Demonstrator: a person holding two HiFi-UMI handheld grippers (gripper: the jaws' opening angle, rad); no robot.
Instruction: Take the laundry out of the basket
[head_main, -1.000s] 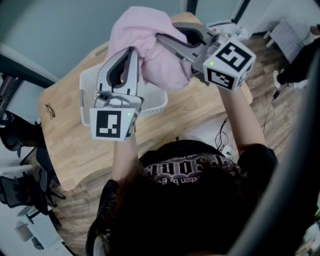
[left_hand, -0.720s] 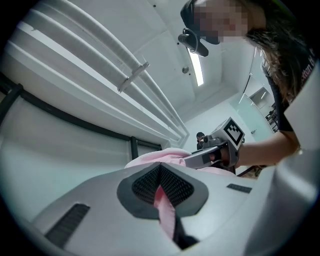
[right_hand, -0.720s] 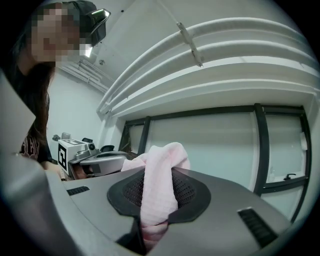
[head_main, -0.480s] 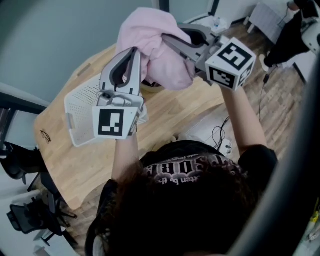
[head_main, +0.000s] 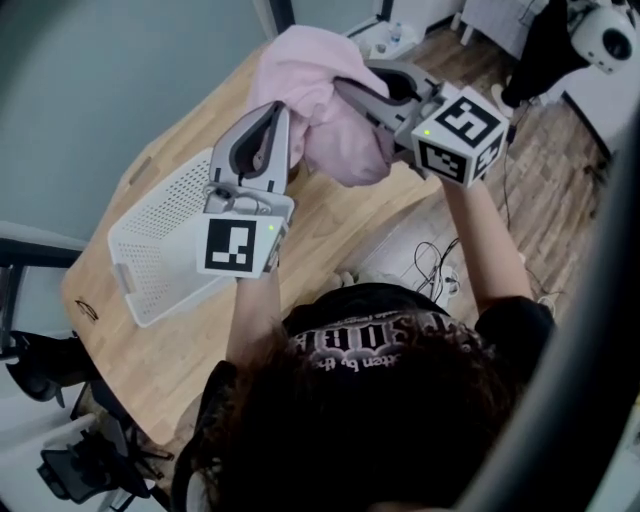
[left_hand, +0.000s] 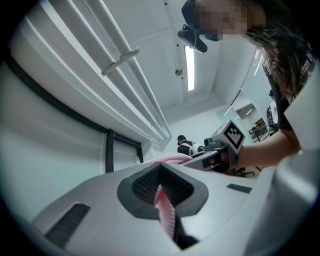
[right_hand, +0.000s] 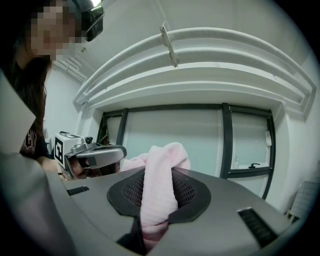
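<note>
Laundry (head_main: 318, 105), a soft pink cloth, hangs bunched in the air between the two hand-held grippers. It is above the far part of the wooden tabletop (head_main: 330, 225), off to the right of the white perforated basket (head_main: 150, 255) and not touching it. The left hand-held gripper (head_main: 277, 118) is clamped on a thin fold of the cloth. In the left gripper view a narrow pink edge is pinched between its dark ribbed pads (left_hand: 142, 185), with the jaws almost together. The right hand-held gripper (head_main: 348, 88) grips a thicker roll of the same cloth. In the right gripper view the pink fabric fills the gap between its pads (right_hand: 187, 192) and bulges out above them, so its jaws stand narrowly apart around the fabric. Both point away from the person, tips near each other, marker cubes toward the person's body. The basket lies on the tabletop at the left of the head view, set at a slant to the near edge
</note>
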